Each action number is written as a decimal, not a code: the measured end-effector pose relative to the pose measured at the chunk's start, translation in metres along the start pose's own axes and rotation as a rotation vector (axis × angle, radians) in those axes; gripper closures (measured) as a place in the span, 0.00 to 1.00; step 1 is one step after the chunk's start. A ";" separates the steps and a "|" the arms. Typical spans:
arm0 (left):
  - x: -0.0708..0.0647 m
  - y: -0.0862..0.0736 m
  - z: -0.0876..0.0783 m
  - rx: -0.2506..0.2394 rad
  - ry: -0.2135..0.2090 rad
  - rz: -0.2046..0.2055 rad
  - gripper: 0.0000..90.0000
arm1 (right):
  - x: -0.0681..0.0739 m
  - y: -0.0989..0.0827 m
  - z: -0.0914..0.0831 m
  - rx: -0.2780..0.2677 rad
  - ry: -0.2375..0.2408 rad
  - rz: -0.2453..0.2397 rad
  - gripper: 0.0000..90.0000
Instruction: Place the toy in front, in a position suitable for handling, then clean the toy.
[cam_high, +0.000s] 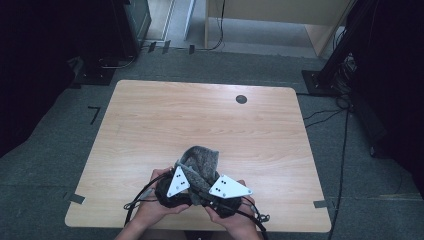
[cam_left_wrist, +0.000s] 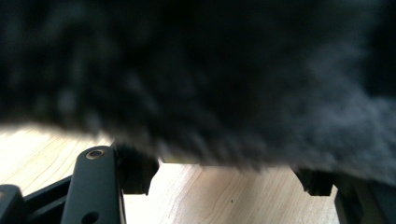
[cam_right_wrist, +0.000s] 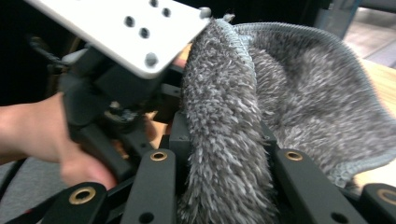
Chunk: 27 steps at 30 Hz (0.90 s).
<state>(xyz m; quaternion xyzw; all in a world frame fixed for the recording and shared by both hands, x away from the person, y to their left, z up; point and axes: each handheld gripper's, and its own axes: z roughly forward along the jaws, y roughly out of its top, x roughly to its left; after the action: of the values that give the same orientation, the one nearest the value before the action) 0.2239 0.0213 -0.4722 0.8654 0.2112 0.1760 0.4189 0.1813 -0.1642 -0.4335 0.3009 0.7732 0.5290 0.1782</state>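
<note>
A grey fluffy cloth (cam_high: 200, 162) is bunched up at the near edge of the wooden table (cam_high: 150, 125), held between the two grippers. The right gripper (cam_right_wrist: 224, 154) pinches a thick fold of it, which runs up between its jaws toward the hemmed edge at the top. The left gripper (cam_high: 181, 192) sits just beside the right one, its jaws pressed on the same cloth; in the left gripper view the dark blurred pile hangs across both jaw tips. The cloth rises from the grippers and leans away from the person. Its lower part is hidden behind the grippers and the hands.
</note>
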 end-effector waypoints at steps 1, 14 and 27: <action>0.000 0.000 0.000 -0.002 0.000 0.000 0.39 | -0.003 0.000 -0.001 -0.002 -0.004 0.014 0.79; -0.002 0.002 -0.001 -0.012 -0.008 0.010 0.39 | -0.005 0.002 -0.003 -0.020 0.020 0.023 0.79; -0.005 0.005 0.003 -0.012 -0.024 0.010 0.39 | -0.008 0.000 -0.006 -0.015 0.028 0.071 0.81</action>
<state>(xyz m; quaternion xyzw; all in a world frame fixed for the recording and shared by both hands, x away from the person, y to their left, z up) 0.2219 0.0142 -0.4708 0.8660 0.2006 0.1689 0.4256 0.1837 -0.1737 -0.4312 0.3194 0.7606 0.5448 0.1508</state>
